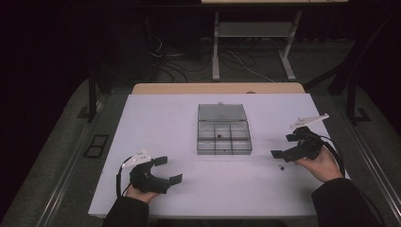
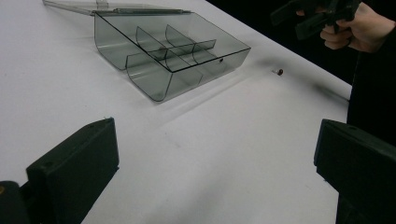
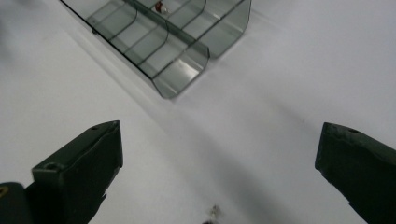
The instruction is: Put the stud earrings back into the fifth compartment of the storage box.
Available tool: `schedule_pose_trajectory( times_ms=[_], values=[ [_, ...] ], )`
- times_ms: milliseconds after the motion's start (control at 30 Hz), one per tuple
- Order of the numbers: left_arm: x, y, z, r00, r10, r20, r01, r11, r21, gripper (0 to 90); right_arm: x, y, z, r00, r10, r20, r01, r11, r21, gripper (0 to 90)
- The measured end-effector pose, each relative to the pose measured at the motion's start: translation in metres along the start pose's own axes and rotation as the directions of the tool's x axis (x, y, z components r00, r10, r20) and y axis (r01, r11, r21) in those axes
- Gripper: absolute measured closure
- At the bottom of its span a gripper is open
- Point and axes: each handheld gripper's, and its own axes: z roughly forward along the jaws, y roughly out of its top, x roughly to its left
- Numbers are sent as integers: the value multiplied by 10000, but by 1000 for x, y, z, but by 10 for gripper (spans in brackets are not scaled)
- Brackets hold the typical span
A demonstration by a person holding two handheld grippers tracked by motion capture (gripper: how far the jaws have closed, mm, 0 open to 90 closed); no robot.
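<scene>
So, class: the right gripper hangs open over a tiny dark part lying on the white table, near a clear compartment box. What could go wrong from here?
1. The tiny dark part is far smaller than the right gripper's wide-open jaws, so it could slip out or get flicked across the smooth white table.
2. The clear plastic compartment box has small cells, so a drop may land in the wrong one.

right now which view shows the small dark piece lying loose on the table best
The left gripper view: the small dark piece lies unblocked on the white table, right of the clear box. The high view shows a speck; the right gripper view cuts it off, blurred, at the bottom edge.
</scene>
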Motion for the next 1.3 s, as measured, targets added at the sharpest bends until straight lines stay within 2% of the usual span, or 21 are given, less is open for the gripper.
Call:
schedule_pose_trajectory(
  times_ms=[433, 500, 767, 800, 833, 1000, 1033, 1100, 1200, 1300],
  values=[
    [0, 0, 0, 10000, -4, 10, 4, 10000, 19, 0, -3, -31, 6, 9998, 207, -6, -206, 9982, 558, 4],
    [0, 0, 0, 10000, -9, 6, 9, 10000, 19, 0, -3, -36, 7, 9997, 235, -44, -231, 9978, 626, 47],
    [-1, 0, 0, 10000, -9, 13, 9, 10000, 37, 0, -3, -46, 10, 9997, 236, -109, -224, 9953, 943, 81],
    [-1, 0, 0, 10000, -9, 13, 9, 10000, 37, 0, -3, -47, 11, 9998, 190, -111, -178, 9950, 981, 159],
    [0, 0, 0, 10000, -14, 4, 14, 10000, 34, 0, -3, -47, 10, 9995, 208, -231, -184, 9948, 1002, 197],
    [0, 0, 0, 10000, -8, 12, 8, 10000, 42, 0, -2, -49, 12, 9995, 123, -281, -92, 9943, 1065, 283],
    [0, 0, 0, 10000, -10, 6, 10, 10000, 38, 0, -1, -49, 13, 9995, 71, -294, -38, 9941, 1088, 340],
    [0, 0, 0, 10000, -20, 1, 20, 10000, 38, 0, -1, -50, 15, 9996, 14, -287, 20, 9932, 1162, 390],
    [0, 0, 0, 10000, -15, 3, 15, 10000, 41, 0, 0, -50, 16, 9997, -37, -252, 68, 9925, 1217, 423],
    [0, -1, 0, 10000, -20, 9, 20, 10000, 33, 0, 1, -51, 18, 9996, -229, -170, 249, 9914, 1289, 493]
  ],
)
